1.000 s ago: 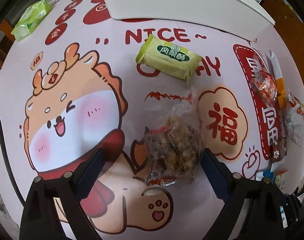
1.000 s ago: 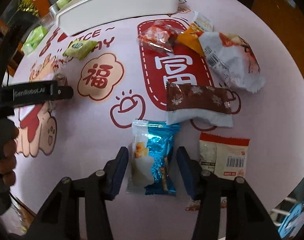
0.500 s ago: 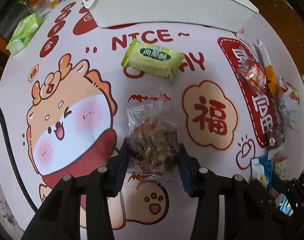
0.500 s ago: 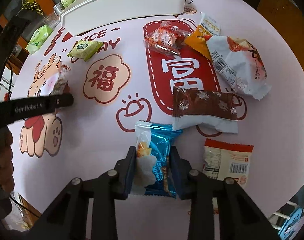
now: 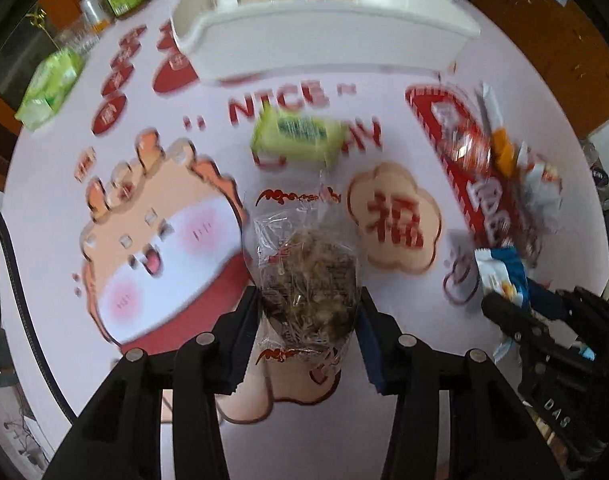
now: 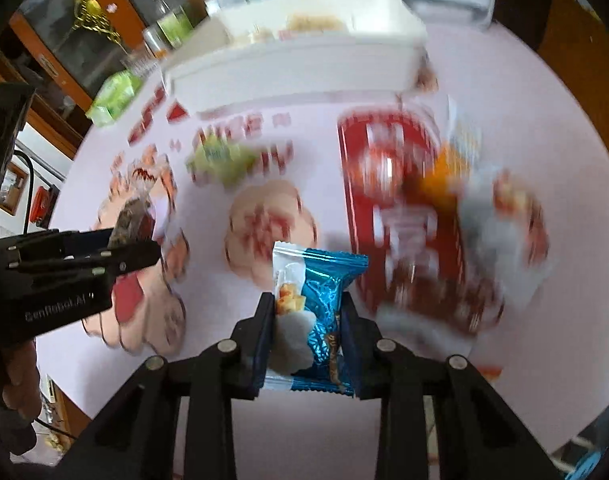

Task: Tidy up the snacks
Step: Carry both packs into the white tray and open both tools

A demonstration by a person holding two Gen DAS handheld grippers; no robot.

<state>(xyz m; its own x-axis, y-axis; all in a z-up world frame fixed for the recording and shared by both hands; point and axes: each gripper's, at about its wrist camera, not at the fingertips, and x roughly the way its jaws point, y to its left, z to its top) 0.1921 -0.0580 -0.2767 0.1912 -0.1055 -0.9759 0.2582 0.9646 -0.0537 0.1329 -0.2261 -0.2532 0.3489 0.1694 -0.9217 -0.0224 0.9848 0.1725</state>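
We hold two snacks at once. Our left gripper is clenched on the clear crinkly packet of brown nut brittle; our right gripper pinches the shiny blue-and-white foil snack packet. Both packets are now off the pink cartoon-printed tablecloth; a second ago they lay flat between open jaws. The long white plastic tray already holds some snacks, while the green wrapped cake and the blurred pile at right remain.
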